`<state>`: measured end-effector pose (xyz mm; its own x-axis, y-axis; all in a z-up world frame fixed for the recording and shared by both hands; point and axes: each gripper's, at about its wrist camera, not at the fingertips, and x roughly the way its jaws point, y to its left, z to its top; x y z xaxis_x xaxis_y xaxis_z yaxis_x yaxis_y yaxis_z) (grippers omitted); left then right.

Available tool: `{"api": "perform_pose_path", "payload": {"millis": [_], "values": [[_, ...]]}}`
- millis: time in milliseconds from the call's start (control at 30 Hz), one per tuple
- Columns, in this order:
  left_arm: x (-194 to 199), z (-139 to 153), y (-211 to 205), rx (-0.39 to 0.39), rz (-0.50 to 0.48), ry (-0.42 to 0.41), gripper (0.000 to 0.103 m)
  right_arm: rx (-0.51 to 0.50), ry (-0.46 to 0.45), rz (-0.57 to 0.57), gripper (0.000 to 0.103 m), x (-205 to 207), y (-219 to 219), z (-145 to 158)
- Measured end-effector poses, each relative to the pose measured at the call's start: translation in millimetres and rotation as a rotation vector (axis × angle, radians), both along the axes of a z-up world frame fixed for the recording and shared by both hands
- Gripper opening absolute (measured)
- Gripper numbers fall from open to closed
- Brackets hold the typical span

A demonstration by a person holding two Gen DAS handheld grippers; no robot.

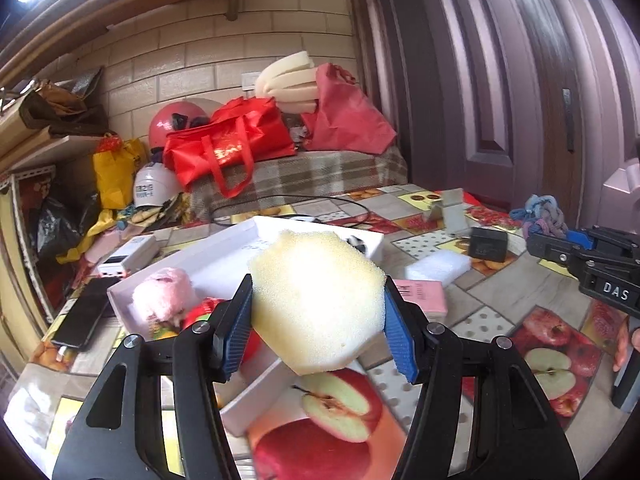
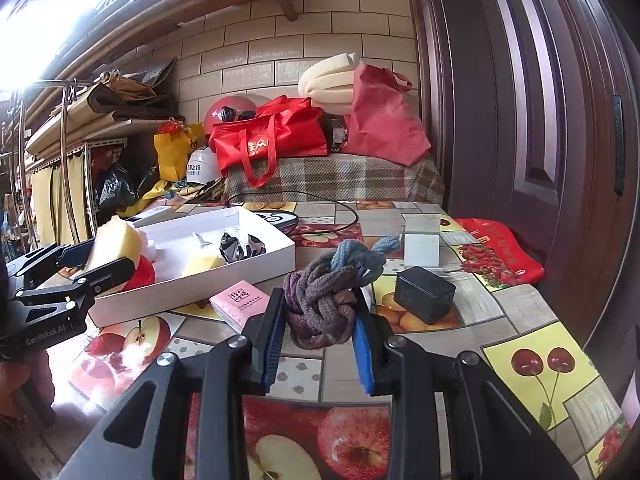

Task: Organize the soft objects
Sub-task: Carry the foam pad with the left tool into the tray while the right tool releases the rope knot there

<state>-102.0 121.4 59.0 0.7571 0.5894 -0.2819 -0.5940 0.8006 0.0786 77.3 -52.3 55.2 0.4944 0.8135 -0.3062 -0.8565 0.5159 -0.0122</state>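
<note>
Over white box — left gripper fingers clamp sponge, right gripper fingers clamp rope; next, likely drop sponge in.

The left gripper was a matte black frame of angular linkage arms with long cut-out slots, joined by round silver screws. Its two fingers carried ribbed blue pads on their inner faces. Seen from the right wrist, its side bore white lettering reading "GenRobot.AI". The right gripper had the same black frame, silver screws and ribbed blue pads; from the left wrist, a raised white "DAS" showed on its body.
</note>
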Motion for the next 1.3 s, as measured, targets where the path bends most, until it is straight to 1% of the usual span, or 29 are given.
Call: {"api": "perform_pose_path", "payload": {"millis": [167,300,333,433,567,833,1133,1300], "values": [[-35.6,-1.2,55.2,-0.065,0.16,-0.04,0.059,-0.013,-0.026,0.039,0.031,-15.2,23.5,-1.0],[-43.4,-3.7,73.7,-0.07,0.222,-0.042,0.059,-0.036,-0.057,0.068,0.031,-27.8,45.7,-0.7],[-41.1,-3.7,75.3,-0.064,0.228,-0.037,0.059,-0.033,-0.067,0.074,0.031,-29.8,49.9,-0.5],[-35.9,-4.2,81.5,-0.049,0.227,-0.031,0.059,-0.035,-0.031,0.081,0.031,-27.5,65.2,-2.4],[-30.5,-4.2,95.6,-0.069,0.233,-0.031,0.059,-0.027,-0.015,0.097,0.031,-30.2,87.1,-2.6],[-13.7,-3.7,114.6,-0.073,0.239,-0.011,0.059,-0.051,-0.054,0.165,0.031,-55.3,146.1,-3.0],[-0.6,-4.7,125.0,-0.074,0.225,0.012,0.06,-0.059,-0.002,0.162,0.031,-45.5,190.2,-2.6],[12.3,-5.8,132.9,-0.097,0.202,0.036,0.06,-0.068,-0.018,0.166,0.031,-48.2,212.0,-2.9]]}}
